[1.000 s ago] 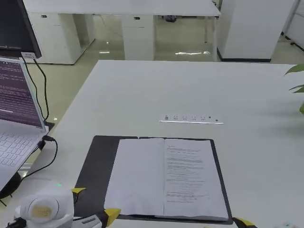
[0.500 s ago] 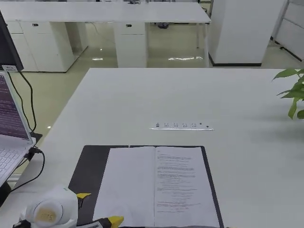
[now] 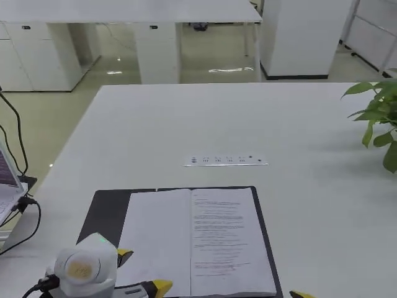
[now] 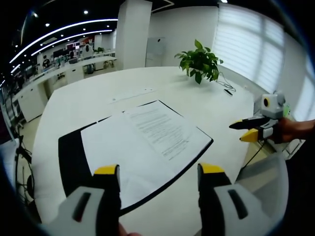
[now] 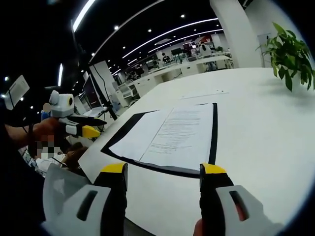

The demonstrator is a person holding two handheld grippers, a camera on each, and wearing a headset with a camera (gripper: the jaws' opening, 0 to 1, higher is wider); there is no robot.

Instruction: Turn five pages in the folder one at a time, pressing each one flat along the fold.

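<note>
The white table (image 3: 298,124) bears an open folder (image 3: 105,208) at its near edge. A socket strip (image 3: 226,161) lies just beyond the folder, and a plant (image 3: 378,118) stands well to the folder's right.

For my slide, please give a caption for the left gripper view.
Open left gripper facing an open folder on a white table, right gripper and plant beyond.

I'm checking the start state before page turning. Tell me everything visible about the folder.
The folder is black, lying open and flat on the white table near its front edge. Inside, the left page is blank white, the right page printed. Nothing touches it; the left gripper and right gripper hover short of it, open.
</note>
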